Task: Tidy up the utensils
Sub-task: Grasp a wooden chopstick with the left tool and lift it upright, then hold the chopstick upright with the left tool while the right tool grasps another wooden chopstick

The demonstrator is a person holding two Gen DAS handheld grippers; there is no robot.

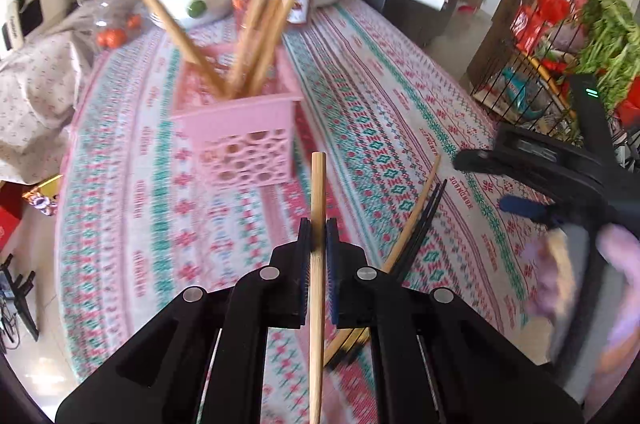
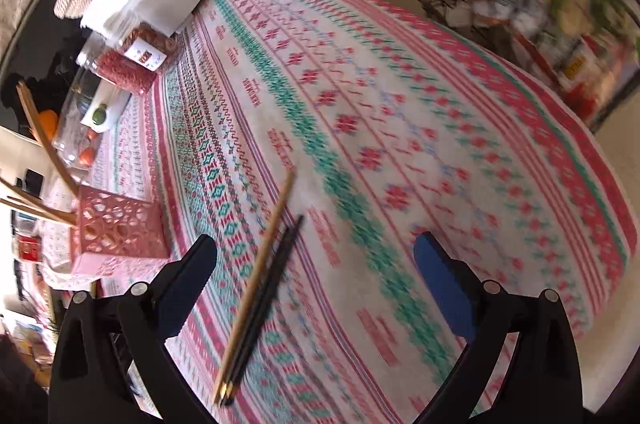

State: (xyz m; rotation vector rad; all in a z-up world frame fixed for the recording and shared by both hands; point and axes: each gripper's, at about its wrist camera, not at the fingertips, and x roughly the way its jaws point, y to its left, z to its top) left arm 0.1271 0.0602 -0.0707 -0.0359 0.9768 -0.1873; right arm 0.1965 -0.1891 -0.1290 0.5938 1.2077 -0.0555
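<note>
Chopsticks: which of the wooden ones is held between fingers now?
The single wooden chopstick clamped in the left gripper; the others stand in the pink basket or lie on the tablecloth.

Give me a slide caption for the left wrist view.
Left gripper clamps one wooden chopstick near the pink holder; more chopsticks lie on the tablecloth.

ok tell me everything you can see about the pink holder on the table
The pink plastic square holder stands upright on the patterned tablecloth, its lower walls pierced with a lattice of rounded holes and its upper band solid. Several light wooden chopsticks stand in it, leaning and fanned out above the rim. Neither gripper touches it; it sits beyond the left gripper.
</note>
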